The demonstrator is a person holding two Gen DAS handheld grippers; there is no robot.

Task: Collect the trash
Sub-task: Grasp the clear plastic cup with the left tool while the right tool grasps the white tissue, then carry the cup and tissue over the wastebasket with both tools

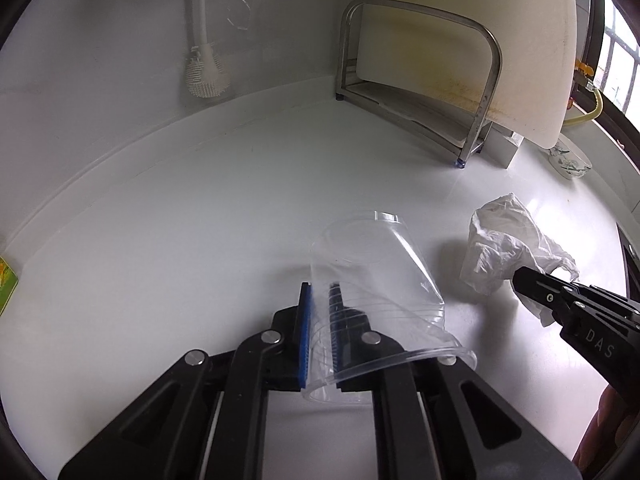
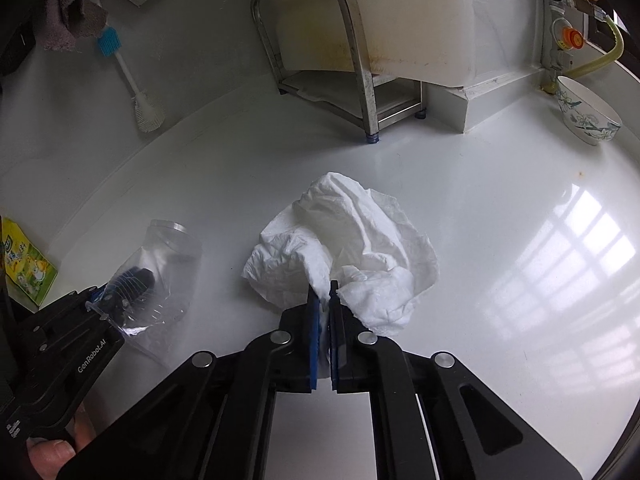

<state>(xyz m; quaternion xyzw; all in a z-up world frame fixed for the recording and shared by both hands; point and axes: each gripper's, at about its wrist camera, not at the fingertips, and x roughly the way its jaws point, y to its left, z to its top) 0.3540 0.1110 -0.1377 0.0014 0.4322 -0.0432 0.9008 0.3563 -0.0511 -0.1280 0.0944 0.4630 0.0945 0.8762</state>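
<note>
We see a glossy white surface [image 2: 500, 208] mirroring window light on the right. The cup [image 1: 372, 272] is thin clear plastic, smooth; the tissue [image 2: 360, 248] is soft, crumpled white paper. Far off, the rack [image 2: 352, 52] is brushed metal, and the bowl [image 2: 586, 114] looks like glazed ceramic.

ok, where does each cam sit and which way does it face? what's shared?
Left wrist: on the left gripper, facing along its jaws, shut on the clear plastic cup over the white counter; the right gripper enters at right.
Right wrist: on the right gripper, jaws shut on the crumpled paper towel; the left gripper and the person's fingers show at left.
Shared: cup, towel, steel rack, silicone brush, floral bowl.
</note>
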